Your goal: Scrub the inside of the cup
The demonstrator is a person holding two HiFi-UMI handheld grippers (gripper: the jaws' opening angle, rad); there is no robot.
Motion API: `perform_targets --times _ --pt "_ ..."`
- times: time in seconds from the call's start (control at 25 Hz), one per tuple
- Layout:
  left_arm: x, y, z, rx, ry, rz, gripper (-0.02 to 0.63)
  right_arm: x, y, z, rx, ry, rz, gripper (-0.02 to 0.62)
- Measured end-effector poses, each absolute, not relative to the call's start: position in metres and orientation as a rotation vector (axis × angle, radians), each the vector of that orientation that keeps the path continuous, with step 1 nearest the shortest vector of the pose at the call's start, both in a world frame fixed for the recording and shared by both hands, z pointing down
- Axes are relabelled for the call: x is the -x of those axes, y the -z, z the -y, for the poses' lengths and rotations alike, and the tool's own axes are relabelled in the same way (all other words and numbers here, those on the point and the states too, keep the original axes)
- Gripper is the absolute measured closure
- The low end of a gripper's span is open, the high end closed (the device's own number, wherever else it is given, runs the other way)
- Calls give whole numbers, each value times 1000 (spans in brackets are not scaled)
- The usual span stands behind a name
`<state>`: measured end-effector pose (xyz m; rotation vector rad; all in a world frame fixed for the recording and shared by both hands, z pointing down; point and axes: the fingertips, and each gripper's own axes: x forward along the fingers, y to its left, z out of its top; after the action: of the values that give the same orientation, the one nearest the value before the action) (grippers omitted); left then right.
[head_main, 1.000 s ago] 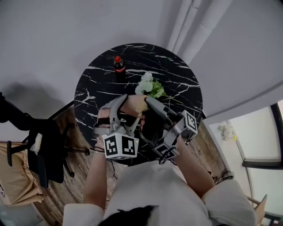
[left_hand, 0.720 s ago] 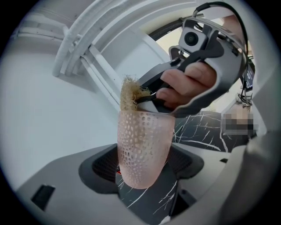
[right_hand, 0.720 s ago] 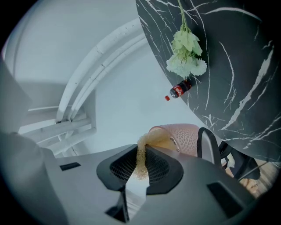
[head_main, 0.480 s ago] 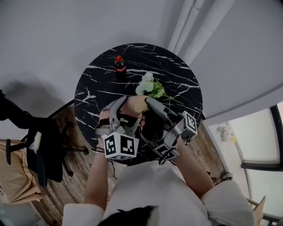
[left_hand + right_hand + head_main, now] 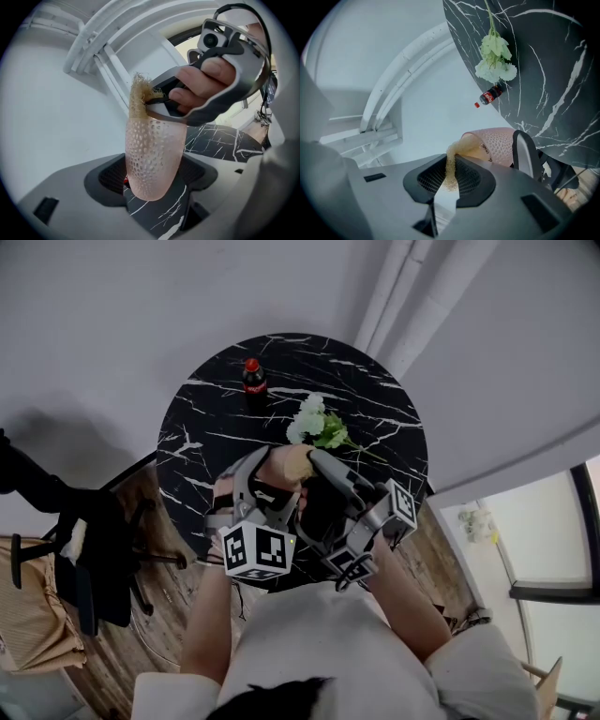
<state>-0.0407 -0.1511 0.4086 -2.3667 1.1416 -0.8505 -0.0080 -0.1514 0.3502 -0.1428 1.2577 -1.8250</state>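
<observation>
Almost nothing has shifted since a second ago. Left gripper [image 5: 152, 177] clamps the cup [image 5: 150, 150] above the table [image 5: 375, 409]; right gripper [image 5: 449, 179] pinches the sponge [image 5: 457, 151] at its mouth (cup's inside hidden).

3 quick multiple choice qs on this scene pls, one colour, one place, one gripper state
1. What colour is the cup?
A. green
B. pink
C. black

2. Where does the bottle stand?
A. on the floor
B. inside the cup
C. on the table, at its far side

3. What is the right gripper doing?
A. open and empty
B. shut on a spoon
C. shut on the sponge

Answers:
1. B: the left gripper view shows its dimpled pink wall.
2. C: the head view shows it near the table's far rim.
3. C: its jaws pinch the tan sponge, which reaches into the cup.
</observation>
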Motion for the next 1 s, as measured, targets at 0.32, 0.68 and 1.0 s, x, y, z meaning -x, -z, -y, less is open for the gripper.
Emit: perform_targets --times 0.32,0.68,1.0 --pt "42 -409 153 2379 842 -1162 258 8 -348 150 121 1820 -1244 538" --pt "47 -413 147 2403 838 -1195 258 10 -345 142 119 1828 -1247 538" --pt "53 -421 143 2430 848 -1225 258 14 -347 133 105 1846 -1232 538"
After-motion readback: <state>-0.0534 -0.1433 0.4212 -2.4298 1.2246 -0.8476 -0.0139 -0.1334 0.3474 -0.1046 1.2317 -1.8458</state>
